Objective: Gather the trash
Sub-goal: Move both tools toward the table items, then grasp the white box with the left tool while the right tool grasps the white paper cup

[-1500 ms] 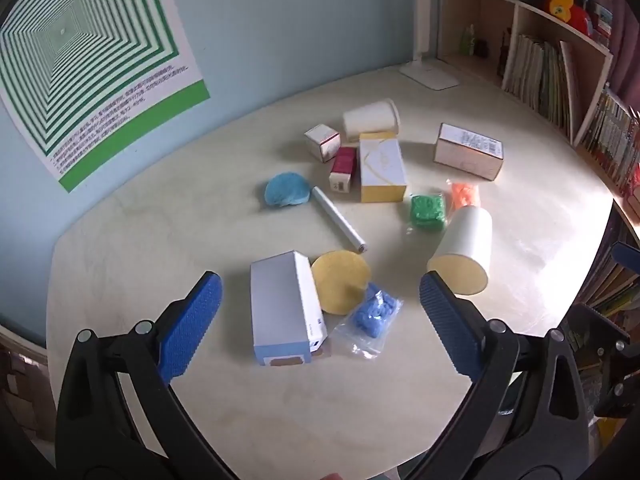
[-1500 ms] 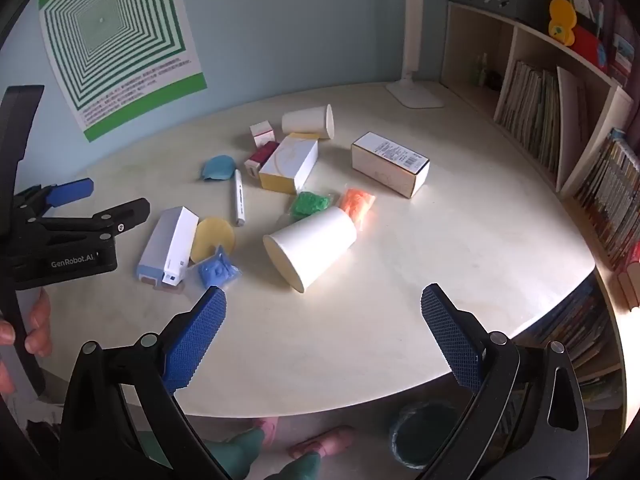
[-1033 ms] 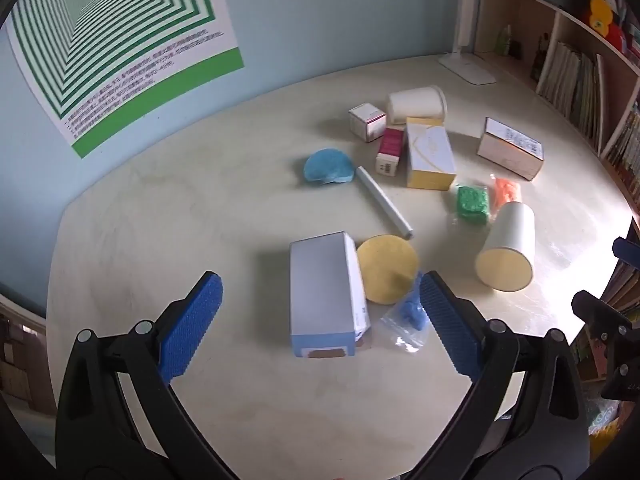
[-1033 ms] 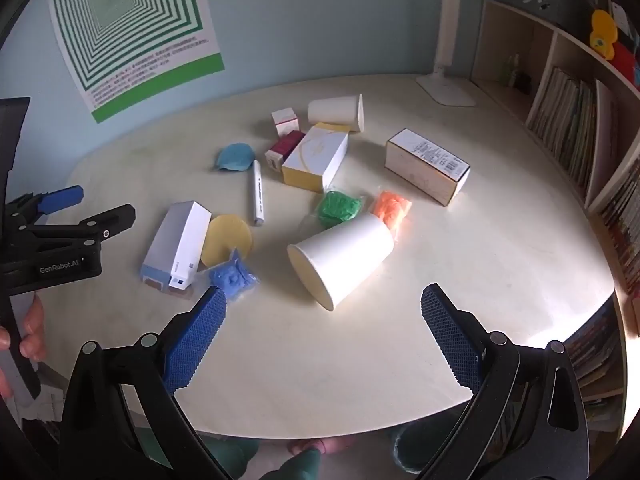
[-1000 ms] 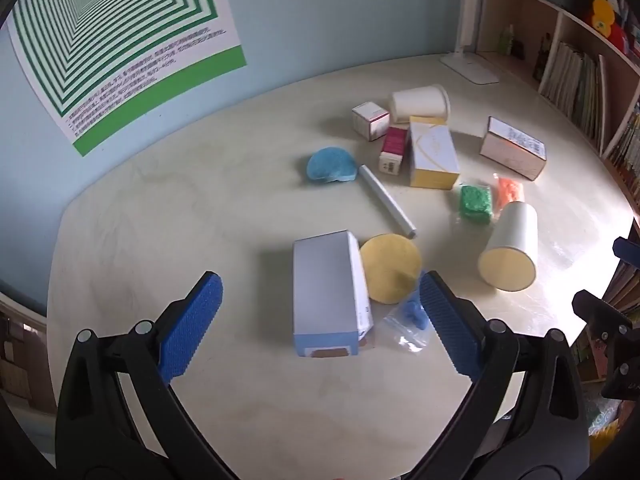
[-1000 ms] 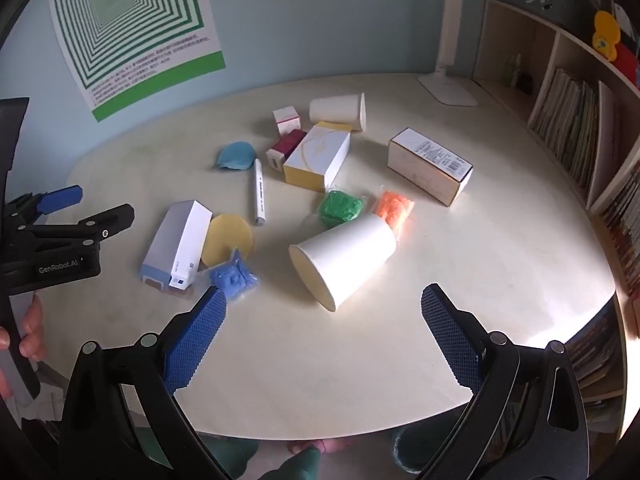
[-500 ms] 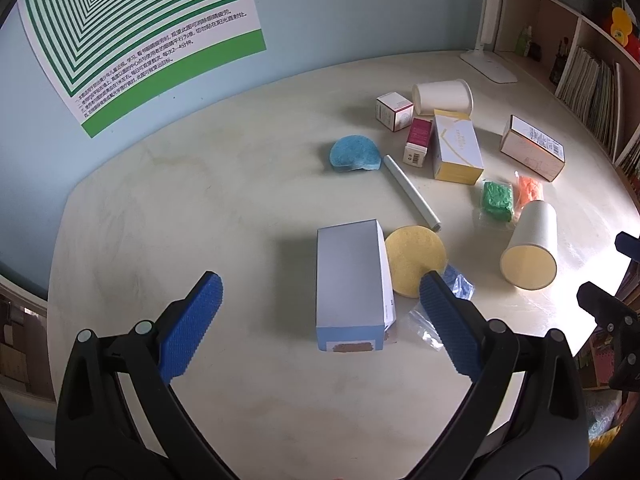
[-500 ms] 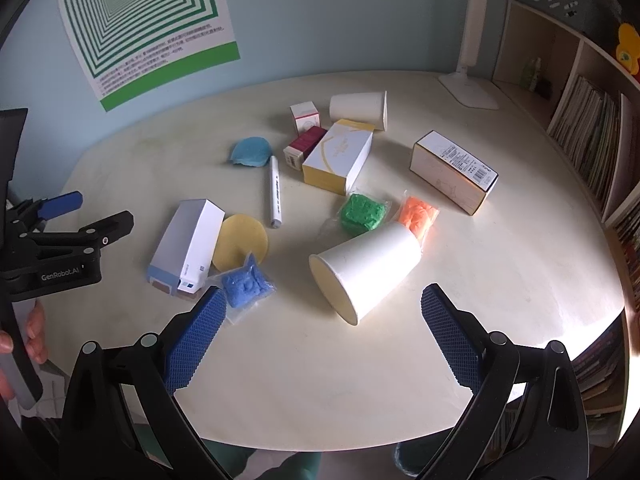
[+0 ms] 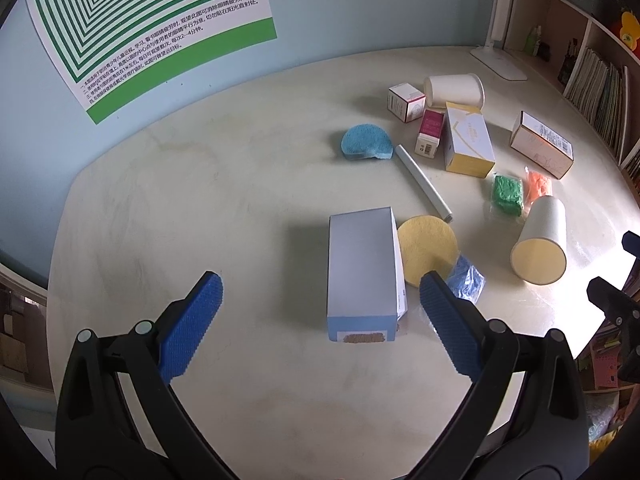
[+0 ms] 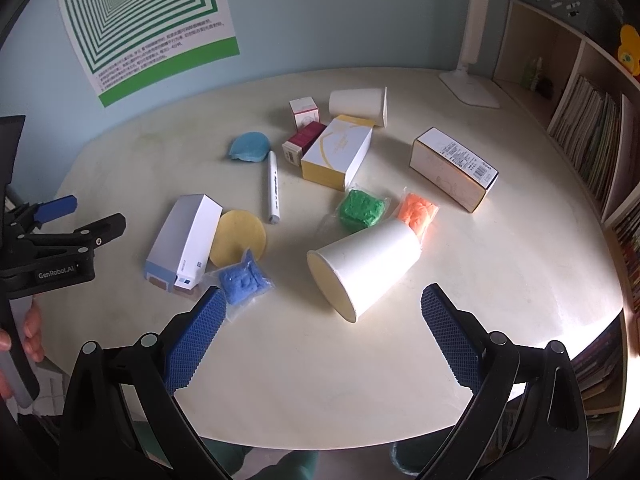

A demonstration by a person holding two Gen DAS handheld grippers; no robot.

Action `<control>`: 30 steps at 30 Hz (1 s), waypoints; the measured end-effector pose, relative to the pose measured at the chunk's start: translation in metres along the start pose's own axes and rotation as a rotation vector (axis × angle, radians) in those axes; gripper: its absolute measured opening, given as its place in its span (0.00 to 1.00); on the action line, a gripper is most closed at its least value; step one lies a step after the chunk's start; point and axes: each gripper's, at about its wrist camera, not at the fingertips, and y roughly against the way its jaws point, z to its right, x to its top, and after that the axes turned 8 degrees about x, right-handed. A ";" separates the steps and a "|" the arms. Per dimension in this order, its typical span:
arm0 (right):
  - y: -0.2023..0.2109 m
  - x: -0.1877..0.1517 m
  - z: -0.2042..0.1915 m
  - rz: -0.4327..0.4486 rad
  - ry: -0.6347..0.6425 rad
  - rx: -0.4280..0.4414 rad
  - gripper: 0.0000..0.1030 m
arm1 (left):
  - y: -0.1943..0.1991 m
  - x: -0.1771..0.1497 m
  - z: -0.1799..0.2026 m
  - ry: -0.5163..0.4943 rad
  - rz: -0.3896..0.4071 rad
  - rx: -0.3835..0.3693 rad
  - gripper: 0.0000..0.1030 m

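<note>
The round table [image 10: 520, 280] is big and pale, and the trash lies all over it. Nothing is picked up yet. A bin may be on the floor under the near edge, but I cannot tell.

The left tool [image 9: 320, 304] hangs wide apart, holding nothing. It lines up with the grey box [image 9: 362, 268], which lies flat just ahead between its two blue tips. I think that box goes first, because it is nearest and has straight sides to pinch.

The right tool [image 10: 320, 320] is wide apart and empty too. It points at the big cup [image 10: 366, 264], which lies on its side with its mouth toward the tool.

Smaller bits lie close by. The yellow disc [image 10: 239, 238] touches the grey box. The blue bag [image 10: 244, 278] lies just beside both. A green bag [image 10: 362, 208] and an orange bag [image 10: 418, 210] sit by the cup's base. A pen [image 10: 273, 188] lies in the middle.
</note>
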 end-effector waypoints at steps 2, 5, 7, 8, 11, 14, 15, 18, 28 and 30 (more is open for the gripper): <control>-0.001 -0.001 0.000 -0.003 -0.004 0.003 0.94 | 0.000 -0.001 0.000 -0.002 -0.001 0.005 0.94; -0.001 -0.003 -0.001 -0.004 -0.004 0.005 0.94 | -0.001 -0.003 -0.001 -0.004 -0.004 0.011 0.94; -0.001 -0.003 -0.002 -0.005 -0.002 0.005 0.94 | -0.001 -0.004 -0.001 -0.002 -0.007 0.010 0.94; -0.001 -0.004 -0.003 -0.004 -0.001 0.006 0.94 | -0.001 -0.005 -0.002 -0.001 -0.008 0.009 0.94; -0.001 -0.005 -0.004 -0.002 0.002 0.004 0.94 | -0.001 -0.006 -0.003 0.000 -0.009 0.011 0.94; -0.001 -0.005 -0.004 -0.002 -0.001 0.003 0.94 | -0.002 -0.007 -0.003 0.000 -0.011 0.013 0.94; -0.001 -0.005 -0.004 -0.003 -0.002 0.002 0.94 | -0.002 -0.007 -0.003 0.000 -0.013 0.013 0.94; -0.002 -0.006 -0.002 -0.005 -0.007 -0.001 0.94 | -0.005 -0.007 -0.002 -0.001 -0.018 0.013 0.94; -0.011 -0.007 0.004 -0.025 -0.010 -0.016 0.94 | -0.025 -0.012 -0.001 -0.005 -0.077 -0.024 0.94; -0.013 -0.007 0.005 -0.030 -0.010 -0.018 0.94 | -0.031 -0.013 -0.003 0.006 -0.097 -0.039 0.94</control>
